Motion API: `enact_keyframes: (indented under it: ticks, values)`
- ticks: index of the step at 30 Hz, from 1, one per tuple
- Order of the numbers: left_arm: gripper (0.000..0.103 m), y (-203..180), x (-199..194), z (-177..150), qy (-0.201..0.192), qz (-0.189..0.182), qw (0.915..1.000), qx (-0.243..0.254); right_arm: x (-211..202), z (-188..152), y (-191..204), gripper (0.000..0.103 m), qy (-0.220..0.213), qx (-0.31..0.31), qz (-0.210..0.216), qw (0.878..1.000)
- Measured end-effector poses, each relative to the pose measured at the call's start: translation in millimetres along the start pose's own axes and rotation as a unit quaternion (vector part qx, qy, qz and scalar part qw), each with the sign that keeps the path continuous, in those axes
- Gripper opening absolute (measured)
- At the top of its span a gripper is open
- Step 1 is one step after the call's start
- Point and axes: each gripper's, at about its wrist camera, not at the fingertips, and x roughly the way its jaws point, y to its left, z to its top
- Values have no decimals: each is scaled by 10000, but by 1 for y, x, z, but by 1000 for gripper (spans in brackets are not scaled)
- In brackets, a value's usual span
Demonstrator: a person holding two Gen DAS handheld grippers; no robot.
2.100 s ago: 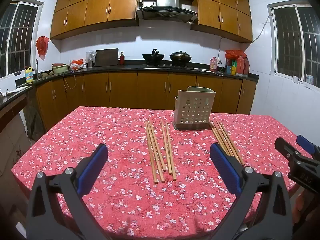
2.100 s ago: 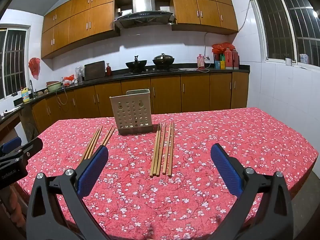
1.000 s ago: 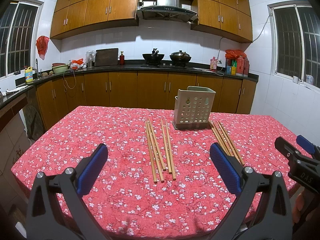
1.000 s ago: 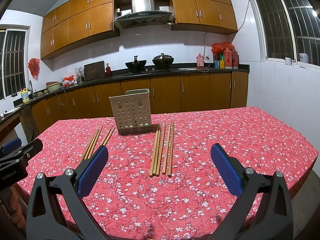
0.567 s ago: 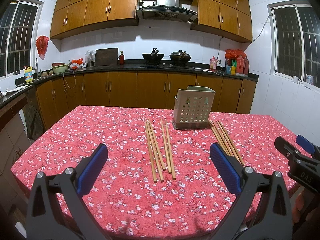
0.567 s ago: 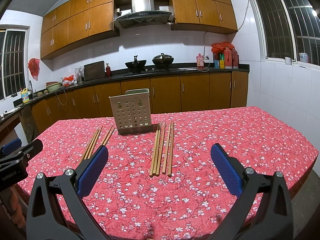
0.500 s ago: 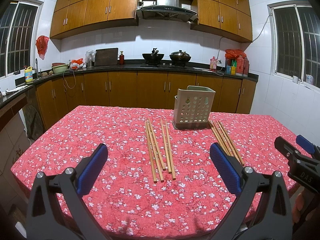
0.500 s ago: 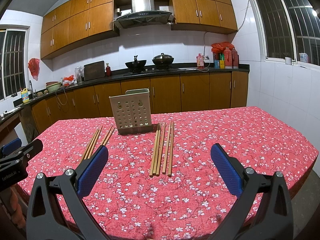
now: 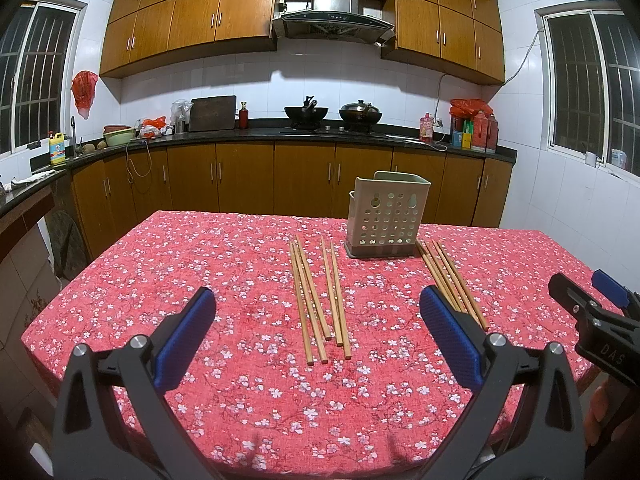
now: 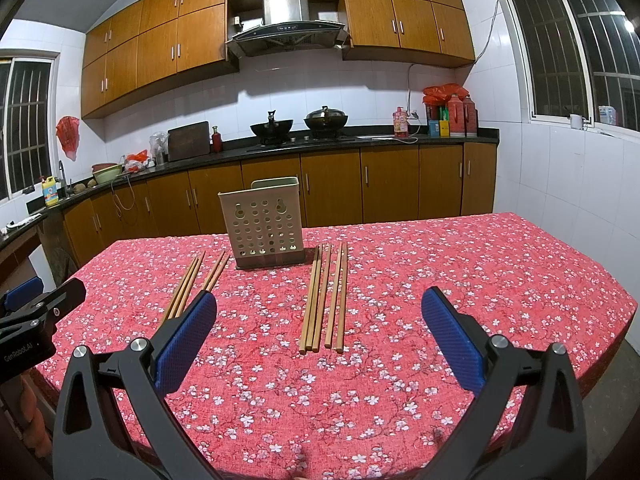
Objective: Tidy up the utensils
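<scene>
A grey perforated utensil holder stands upright at the far middle of a table with a red flowered cloth. Several wooden chopsticks lie flat to its left, and several more lie to its right. My left gripper is open and empty, held above the near table edge in front of the left group. My right gripper is open and empty, in front of the right group. Each gripper shows at the edge of the other's view.
Wooden cabinets and a dark counter run behind the table, with woks, bottles and a cutting board on it. White tiled walls and barred windows stand on both sides. The table's near edge lies just below both grippers.
</scene>
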Motion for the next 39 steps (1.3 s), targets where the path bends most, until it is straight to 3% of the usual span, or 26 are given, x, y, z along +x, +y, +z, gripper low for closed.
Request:
enact_keyframes:
  ticks: [32,39]
  values:
    - [99,0,0,0,35,2,10000,-4,2,0,6,101,42,-30,0,10000]
    - [99,5,13,-2,181,109,9998,-12,24,2,-7,101,245,14,-81,9997]
